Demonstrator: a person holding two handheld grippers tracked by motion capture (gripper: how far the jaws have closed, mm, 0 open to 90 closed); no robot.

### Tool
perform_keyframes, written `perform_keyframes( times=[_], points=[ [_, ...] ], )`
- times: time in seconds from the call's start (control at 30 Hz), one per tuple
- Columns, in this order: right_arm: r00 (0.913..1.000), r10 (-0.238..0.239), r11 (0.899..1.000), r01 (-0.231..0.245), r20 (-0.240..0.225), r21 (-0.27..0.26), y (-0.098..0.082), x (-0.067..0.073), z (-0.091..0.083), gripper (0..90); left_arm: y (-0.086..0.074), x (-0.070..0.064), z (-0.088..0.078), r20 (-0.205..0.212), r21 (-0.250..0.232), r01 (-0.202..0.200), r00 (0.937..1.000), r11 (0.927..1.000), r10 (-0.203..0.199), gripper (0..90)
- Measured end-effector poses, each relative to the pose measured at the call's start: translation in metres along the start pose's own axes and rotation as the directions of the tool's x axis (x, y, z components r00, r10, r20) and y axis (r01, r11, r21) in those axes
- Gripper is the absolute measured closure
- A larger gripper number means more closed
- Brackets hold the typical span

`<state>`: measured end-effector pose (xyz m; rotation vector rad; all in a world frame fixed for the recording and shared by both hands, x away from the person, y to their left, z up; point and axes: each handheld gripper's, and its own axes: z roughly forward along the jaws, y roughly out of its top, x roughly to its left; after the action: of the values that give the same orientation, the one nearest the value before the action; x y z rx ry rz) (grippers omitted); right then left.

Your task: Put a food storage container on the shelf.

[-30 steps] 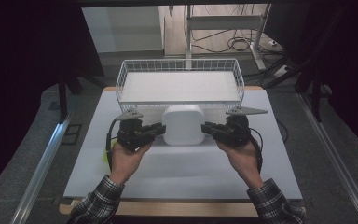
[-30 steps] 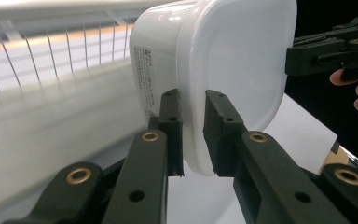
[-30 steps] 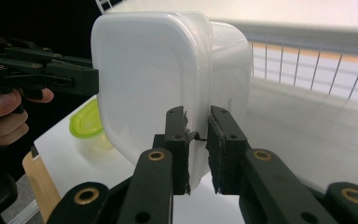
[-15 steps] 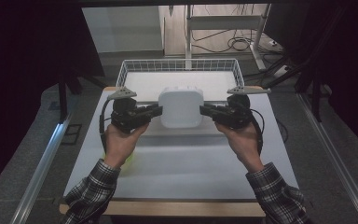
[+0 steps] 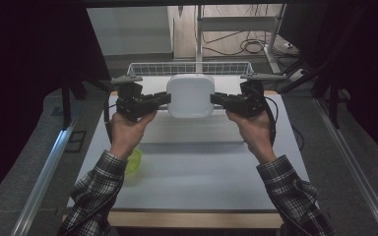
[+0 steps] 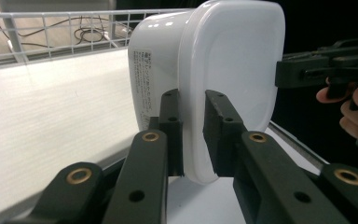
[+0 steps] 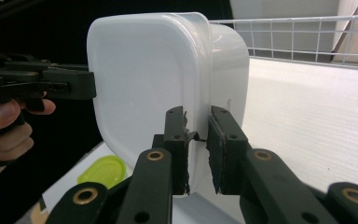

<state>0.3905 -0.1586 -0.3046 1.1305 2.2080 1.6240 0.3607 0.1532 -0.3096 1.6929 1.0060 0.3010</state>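
A white plastic container (image 5: 190, 96) with a lid hangs in the air above the table, held from both sides. My left gripper (image 5: 165, 100) is shut on its left rim and my right gripper (image 5: 215, 100) on its right rim. In the left gripper view the black pads (image 6: 193, 130) pinch the lid's edge, with the container (image 6: 233, 70) standing on its side and the right gripper (image 6: 321, 70) beyond it. In the right gripper view the jaws (image 7: 198, 140) clamp the opposite rim of the container (image 7: 144, 79), and the left gripper (image 7: 51, 84) shows at the far side.
A white wire basket (image 5: 187, 68) stands at the back of the white table (image 5: 202, 167), just behind the lifted container. A small yellow-green lid (image 5: 134, 160) lies on the table under my left forearm. Dark curtains flank both sides.
Both hands have risen together, lifting the container off the table and carrying it a little toward the basket. The grip on both rims stays the same.
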Motion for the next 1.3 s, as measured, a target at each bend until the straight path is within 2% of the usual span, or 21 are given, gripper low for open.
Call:
perform_keyframes(
  times=[0.1,0.5,0.8,1.1,1.3],
  points=[
    [0.9998,0.018,1.000,-0.018,-0.007,-0.005,0.003,-0.005,0.004,78.1,0.004,0.003,0.004,-0.003,-0.002,0.008,1.0000,1.0000,-0.008,78.4],
    [0.9986,0.048,0.999,-0.048,0.023,-0.003,0.015,-0.016,0.016,77.5,0.013,0.016,0.018,0.001,-0.007,0.048,0.9988,0.9988,-0.048,78.2],
    [0.9974,0.065,0.998,-0.065,0.032,0.011,0.020,-0.021,0.024,76.5,0.013,0.021,0.024,-0.014,-0.004,0.042,0.9990,0.9991,-0.042,76.4],
    [0.9963,0.080,0.997,-0.081,0.030,0.018,0.024,-0.025,0.029,72.4,0.013,0.024,0.027,-0.006,-0.017,0.043,0.9990,0.9989,-0.043,72.6],
    [0.9972,0.066,0.998,-0.067,0.035,0.018,0.026,-0.025,0.033,68.5,0.013,0.025,0.032,-0.013,-0.022,0.029,0.9995,0.9993,-0.029,67.4]
  ],
)
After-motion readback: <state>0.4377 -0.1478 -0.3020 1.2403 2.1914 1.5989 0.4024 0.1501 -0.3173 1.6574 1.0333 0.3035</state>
